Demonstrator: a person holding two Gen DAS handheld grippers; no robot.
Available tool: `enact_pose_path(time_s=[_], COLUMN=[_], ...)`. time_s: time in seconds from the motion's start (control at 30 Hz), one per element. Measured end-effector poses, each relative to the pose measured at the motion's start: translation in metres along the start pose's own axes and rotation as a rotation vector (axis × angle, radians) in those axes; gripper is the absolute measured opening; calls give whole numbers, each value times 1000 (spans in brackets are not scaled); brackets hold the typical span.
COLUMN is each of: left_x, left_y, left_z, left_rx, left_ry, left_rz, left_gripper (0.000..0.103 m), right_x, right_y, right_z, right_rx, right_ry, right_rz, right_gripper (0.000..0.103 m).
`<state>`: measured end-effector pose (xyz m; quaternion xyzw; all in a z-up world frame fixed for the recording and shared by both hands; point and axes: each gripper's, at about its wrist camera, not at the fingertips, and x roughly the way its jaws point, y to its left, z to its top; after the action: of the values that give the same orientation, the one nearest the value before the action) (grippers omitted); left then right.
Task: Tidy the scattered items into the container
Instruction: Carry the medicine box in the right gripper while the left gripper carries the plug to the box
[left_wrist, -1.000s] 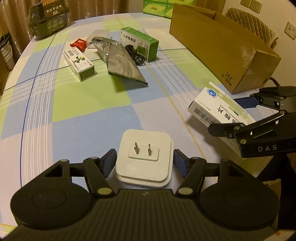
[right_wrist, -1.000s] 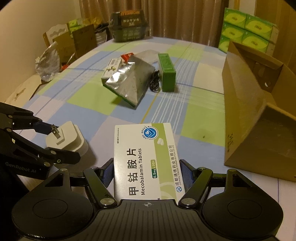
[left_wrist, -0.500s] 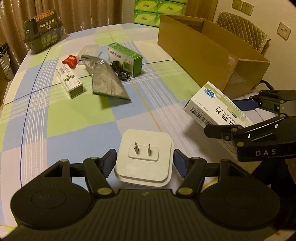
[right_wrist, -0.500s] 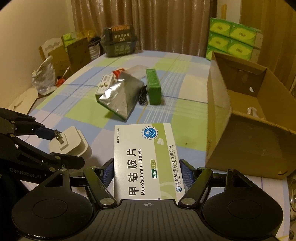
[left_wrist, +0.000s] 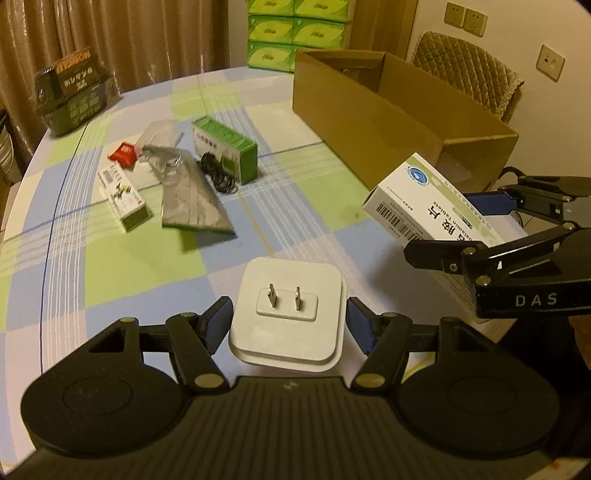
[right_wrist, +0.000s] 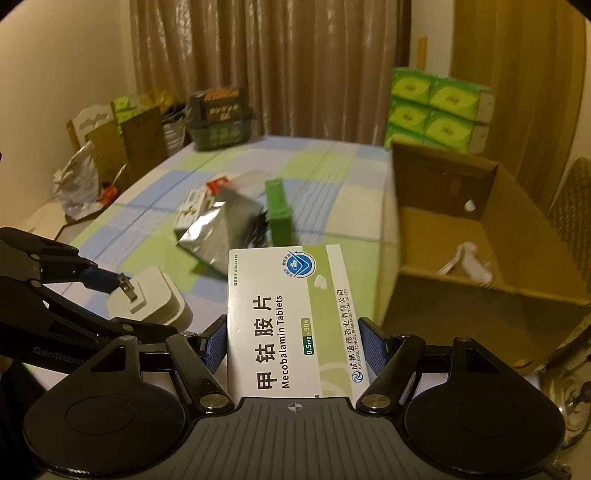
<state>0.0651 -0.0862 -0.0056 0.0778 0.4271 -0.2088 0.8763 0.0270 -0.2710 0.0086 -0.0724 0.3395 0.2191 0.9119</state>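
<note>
The left tongs (left_wrist: 288, 325) hold a white plug adapter (left_wrist: 290, 314) by its two sides, blue pads against its edges, prongs facing up toward the camera, and the adapter hangs clear above the checked cloth of the counter (left_wrist: 110, 266). The right tongs (right_wrist: 291, 341) grip a white and green tablet box (right_wrist: 291, 321) across its width, the printed face turned up, also lifted off the counter. In the left view the right tongs (left_wrist: 491, 221) and their box (left_wrist: 424, 199) sit to the right of the adapter, close by but apart from it; in the right view the left tongs (right_wrist: 99, 295) and the adapter (right_wrist: 147, 299) show at the lower left. The open cardboard box (left_wrist: 388, 122) stands on the far right part of the counter, near the tablet box, and something small and white (right_wrist: 469, 262) lies on its floor, too blurred to name. Still scattered on the counter, well apart from both tongs: a green carton (left_wrist: 225, 147) with a coiled black cable (left_wrist: 218, 177) touching it, a silver foil pouch (left_wrist: 192, 199) just beside the cable, a small white and green box (left_wrist: 123, 201) to the left of the pouch, and a small red packet (left_wrist: 123, 155) behind it. A dark basket (left_wrist: 74, 96) stands at the far edge of the counter, and green tissue packs (right_wrist: 436, 107) are stacked behind the cardboard box.
</note>
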Motion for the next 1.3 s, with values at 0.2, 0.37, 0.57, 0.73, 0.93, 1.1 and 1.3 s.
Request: enact_pose_path(time_s=[0.2,0.37,0.57,0.73,0.93,1.1,1.3], left_x=[-2,-3,-2,7,21,37,59], left_y=[-14,-31,-55,-77,-100,-114,-124], left_z=[25,52,88,115,140,158,176], left_rx=[34,72,108,143,176,189,176], left_ry=[-40,-78,-126,-147,-161,-167,-168], left_rz=[-15,-37,-71,-97,-124,-141,-166], left_gripper=[62,62,62,62,62,62,62], right_x=[-14,-25,-32,-33,-28,-23,-11], right_y=[-23,-46,-81,-111,-144,-166,-184], right_z=[19,38,55,64,69,67,66], right_rx=[30,44,62,73,93,117,142], right_ry=[-54,-101,-131,-145,-146,-138,-124], right_rz=[-56,-97,-148,-190,-231,-258,-268], right_gripper=[69,69,69,69,69,69,69])
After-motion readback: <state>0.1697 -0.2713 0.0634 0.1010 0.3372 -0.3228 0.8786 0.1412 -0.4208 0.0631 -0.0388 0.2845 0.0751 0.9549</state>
